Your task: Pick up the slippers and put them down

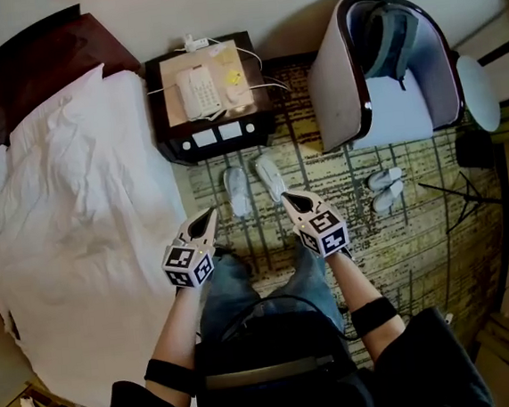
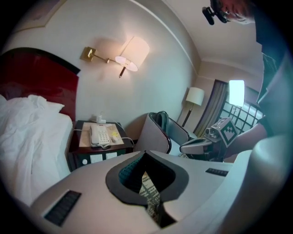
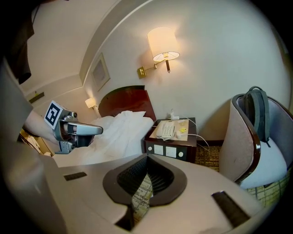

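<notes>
**Both grippers closed and empty, poised at the slippers**

Head view. The slippers (image 1: pixel 253 186) are a pale pair lying side by side on the patterned carpet (image 1: pixel 421 254), just in front of the nightstand (image 1: pixel 212 138). The right one is slightly angled. The left gripper (image 1: pixel 211 212) and the right gripper (image 1: pixel 287 197) flank the pair's near end, one on each side, noses tilted downward. A second pale pair (image 1: pixel 386 189) lies by the armchair (image 1: pixel 385 69), well apart.

Left gripper view. The jaws are pressed together with nothing between them. Only carpet shows through the opening behind the tips, and the slippers are out of sight below the body.

Right gripper view. The condition is the same: the jaws meet on nothing. The nightstand and the bed (image 3: pixel 114 132) lie ahead, and no slipper is visible.

Assessment. This looks like the approach stage, with nothing lifted yet. Each gripper should spread its jaws before contact and take one slipper by a side edge or the upper. The slippers appear thin, soft and light, so they will probably flex and are best gripped near the middle.
</notes>
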`<state>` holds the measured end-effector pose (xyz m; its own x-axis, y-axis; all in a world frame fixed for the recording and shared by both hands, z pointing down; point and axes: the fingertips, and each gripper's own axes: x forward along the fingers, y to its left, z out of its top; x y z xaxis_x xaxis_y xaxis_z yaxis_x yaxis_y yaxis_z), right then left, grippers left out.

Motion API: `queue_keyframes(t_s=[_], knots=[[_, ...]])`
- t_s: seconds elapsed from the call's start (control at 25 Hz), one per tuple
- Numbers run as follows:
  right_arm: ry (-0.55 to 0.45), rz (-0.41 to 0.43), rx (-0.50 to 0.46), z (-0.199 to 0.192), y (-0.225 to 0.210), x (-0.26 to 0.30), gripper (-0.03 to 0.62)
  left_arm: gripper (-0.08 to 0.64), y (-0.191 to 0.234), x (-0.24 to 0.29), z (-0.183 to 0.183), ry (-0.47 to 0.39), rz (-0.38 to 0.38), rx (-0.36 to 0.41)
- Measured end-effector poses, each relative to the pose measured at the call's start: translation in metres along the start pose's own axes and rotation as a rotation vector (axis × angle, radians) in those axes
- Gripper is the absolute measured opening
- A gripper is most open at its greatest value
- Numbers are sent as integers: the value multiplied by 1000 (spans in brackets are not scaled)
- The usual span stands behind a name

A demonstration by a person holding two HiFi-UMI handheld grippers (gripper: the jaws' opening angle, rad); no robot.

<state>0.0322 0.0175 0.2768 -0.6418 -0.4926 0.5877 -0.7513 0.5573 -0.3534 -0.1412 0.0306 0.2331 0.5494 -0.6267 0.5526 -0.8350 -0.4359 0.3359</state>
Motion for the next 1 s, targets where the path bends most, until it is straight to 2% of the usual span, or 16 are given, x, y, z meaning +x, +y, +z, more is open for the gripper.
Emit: queue_keyframes(t_s=[0.28, 0.48, 0.68, 0.8, 1.0], knots=[[47, -5, 63, -63, -3, 72, 2, 0, 39, 50, -89, 153, -35, -93], [95, 15, 87, -117, -3, 126, 2, 5, 63, 86, -160, 210, -36, -188], [134, 29, 94, -165, -21, 176, 2, 100, 91, 134, -230, 232, -14, -301], [157, 13, 96, -196, -40, 201, 2, 193, 113, 167, -280, 248, 31, -348], [184, -4, 101, -254, -72, 250, 2, 308, 157, 229, -376, 314, 155, -343]])
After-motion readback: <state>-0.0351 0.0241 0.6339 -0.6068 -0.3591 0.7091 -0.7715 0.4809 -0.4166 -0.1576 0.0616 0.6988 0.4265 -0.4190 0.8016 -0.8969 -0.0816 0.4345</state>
